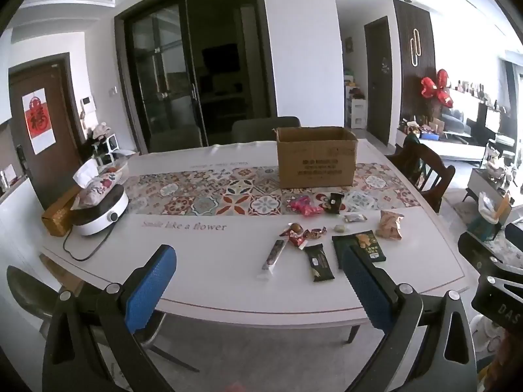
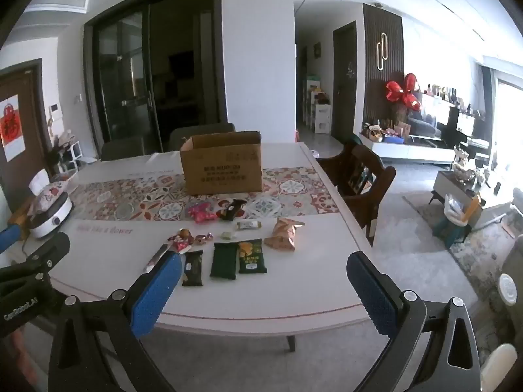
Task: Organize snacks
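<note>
An open cardboard box (image 1: 315,158) (image 2: 222,166) stands on the patterned runner at the far side of the white table (image 1: 212,261) (image 2: 310,281). In front of it lie several snacks: a pink packet (image 1: 304,205) (image 2: 201,213), a black packet (image 1: 334,202) (image 2: 232,209), an orange bag (image 1: 389,223) (image 2: 283,233), dark green packs (image 1: 367,245) (image 2: 251,256), a dark bar (image 1: 318,262) (image 2: 193,267), a long stick pack (image 1: 275,256) and small red candies (image 1: 302,235) (image 2: 183,240). My left gripper (image 1: 258,284) and right gripper (image 2: 264,289) hover open before the table's near edge, both empty.
A white cooker (image 1: 101,210) (image 2: 50,215) with a tissue pouch (image 1: 94,187) on top sits at the table's left end, its cord trailing. A wooden chair (image 1: 421,170) (image 2: 362,179) stands at the right side, dark chairs behind the table. A living room opens to the right.
</note>
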Motion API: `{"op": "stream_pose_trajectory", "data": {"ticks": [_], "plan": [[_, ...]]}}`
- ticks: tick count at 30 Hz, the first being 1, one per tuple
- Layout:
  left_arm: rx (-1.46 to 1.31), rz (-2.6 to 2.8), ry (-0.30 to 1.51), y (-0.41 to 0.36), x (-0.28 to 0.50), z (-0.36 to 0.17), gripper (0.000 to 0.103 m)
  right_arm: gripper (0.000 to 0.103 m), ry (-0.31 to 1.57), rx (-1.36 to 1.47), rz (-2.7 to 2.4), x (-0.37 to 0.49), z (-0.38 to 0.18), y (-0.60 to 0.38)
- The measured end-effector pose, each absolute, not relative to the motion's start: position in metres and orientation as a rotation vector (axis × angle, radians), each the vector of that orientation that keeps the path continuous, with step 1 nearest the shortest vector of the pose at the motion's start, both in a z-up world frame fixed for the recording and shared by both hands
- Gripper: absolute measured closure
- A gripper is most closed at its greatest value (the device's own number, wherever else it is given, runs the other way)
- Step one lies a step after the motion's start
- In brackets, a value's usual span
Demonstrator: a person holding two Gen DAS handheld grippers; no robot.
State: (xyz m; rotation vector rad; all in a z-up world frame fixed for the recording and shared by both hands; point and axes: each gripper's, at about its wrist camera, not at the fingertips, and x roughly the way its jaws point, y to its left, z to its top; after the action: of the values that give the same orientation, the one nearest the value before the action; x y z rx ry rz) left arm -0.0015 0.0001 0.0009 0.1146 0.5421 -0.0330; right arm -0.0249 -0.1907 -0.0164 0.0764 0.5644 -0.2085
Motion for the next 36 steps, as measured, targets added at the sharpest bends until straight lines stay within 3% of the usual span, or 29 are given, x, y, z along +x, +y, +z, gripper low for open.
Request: {"op": "stream_pose_trajectory", "data": {"ticks": [36], "plan": [[0.098, -0.04, 0.515, 0.008, -0.006, 0.01, 0.0, 0.001, 0.543, 0.089, -0.186, -0.026, -0.008, -0.186]]}}
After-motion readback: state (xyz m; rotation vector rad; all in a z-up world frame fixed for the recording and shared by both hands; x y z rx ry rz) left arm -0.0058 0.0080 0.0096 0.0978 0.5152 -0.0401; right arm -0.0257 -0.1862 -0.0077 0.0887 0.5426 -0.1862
